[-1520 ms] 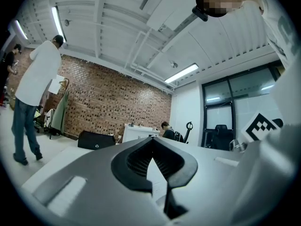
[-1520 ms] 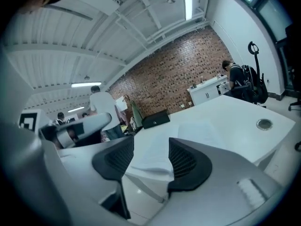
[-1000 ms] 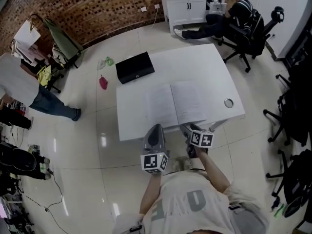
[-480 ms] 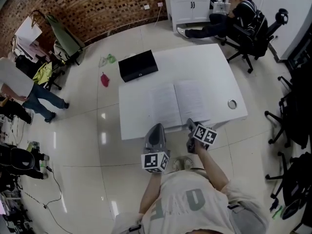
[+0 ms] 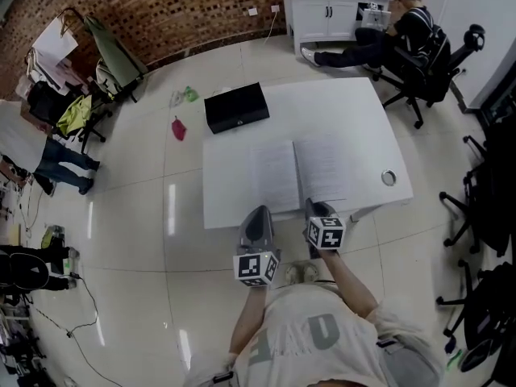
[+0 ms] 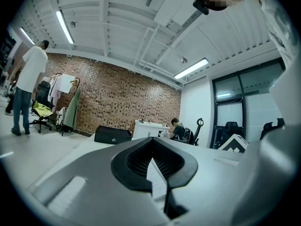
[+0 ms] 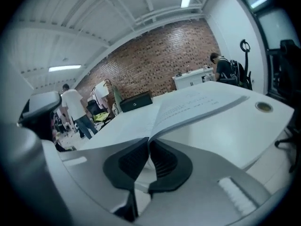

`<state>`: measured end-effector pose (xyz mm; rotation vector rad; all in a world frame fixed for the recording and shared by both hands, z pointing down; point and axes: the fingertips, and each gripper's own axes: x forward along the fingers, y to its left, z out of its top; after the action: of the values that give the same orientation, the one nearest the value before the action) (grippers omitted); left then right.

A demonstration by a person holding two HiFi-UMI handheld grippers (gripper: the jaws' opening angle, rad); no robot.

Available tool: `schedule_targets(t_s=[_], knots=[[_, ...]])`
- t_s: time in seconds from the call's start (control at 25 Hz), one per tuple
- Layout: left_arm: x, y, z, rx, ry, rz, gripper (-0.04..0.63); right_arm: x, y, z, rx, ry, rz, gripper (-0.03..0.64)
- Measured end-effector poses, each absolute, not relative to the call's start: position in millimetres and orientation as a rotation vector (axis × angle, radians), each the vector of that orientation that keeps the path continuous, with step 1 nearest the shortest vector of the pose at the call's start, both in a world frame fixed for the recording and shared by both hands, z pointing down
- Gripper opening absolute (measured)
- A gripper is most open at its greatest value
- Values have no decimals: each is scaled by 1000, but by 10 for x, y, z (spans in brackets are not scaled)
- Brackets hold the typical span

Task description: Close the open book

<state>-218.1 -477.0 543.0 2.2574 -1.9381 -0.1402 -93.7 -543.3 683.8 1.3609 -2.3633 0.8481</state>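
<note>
The open book (image 5: 302, 172) lies flat in the middle of the white table (image 5: 355, 111), its spine running away from me. My right gripper (image 5: 316, 208) is at the near edge of the book's right half. In the right gripper view its jaws have just been closing, and the right gripper (image 7: 148, 140) is now shut on the near edge of that half, with the book (image 7: 197, 102) rising a little from the jaws toward the far right. My left gripper (image 5: 258, 214) hovers at the table's near edge, left of the book. The left gripper (image 6: 151, 141) is shut with nothing held.
A black case (image 5: 236, 107) sits on the table's far left corner. A small metal ring (image 5: 389, 177) lies near the right edge. A person sits on an office chair (image 5: 411, 35) beyond the table, and more chairs (image 5: 484, 216) stand to the right. Another person (image 5: 48, 164) stands far left.
My right gripper went from open to shut on the book's near right edge, rolled, and lifted slightly. The left gripper stayed put. The standing person at the left walked further left.
</note>
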Motion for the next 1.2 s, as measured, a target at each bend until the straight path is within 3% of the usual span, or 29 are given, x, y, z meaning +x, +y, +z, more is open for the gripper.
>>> schedule_targets(t_s=[0.32, 0.6, 0.96, 1.2], knots=[[-2265, -4717, 5458, 2222, -1957, -142, 14, -1361, -5261, 6810, 1084, -2385, 474, 49], [-2358, -4662, 5466, 2199, -1986, -150, 12, -1617, -5078, 6901, 911, -2425, 491, 83], [-2427, -4595, 5430, 2183, -1995, -164, 12, -1609, -5073, 6775, 964, -2453, 495, 30], [-2295, -4623, 5404, 2233, -1955, -154, 13, -1085, -5307, 6121, 1286, -2563, 643, 5]])
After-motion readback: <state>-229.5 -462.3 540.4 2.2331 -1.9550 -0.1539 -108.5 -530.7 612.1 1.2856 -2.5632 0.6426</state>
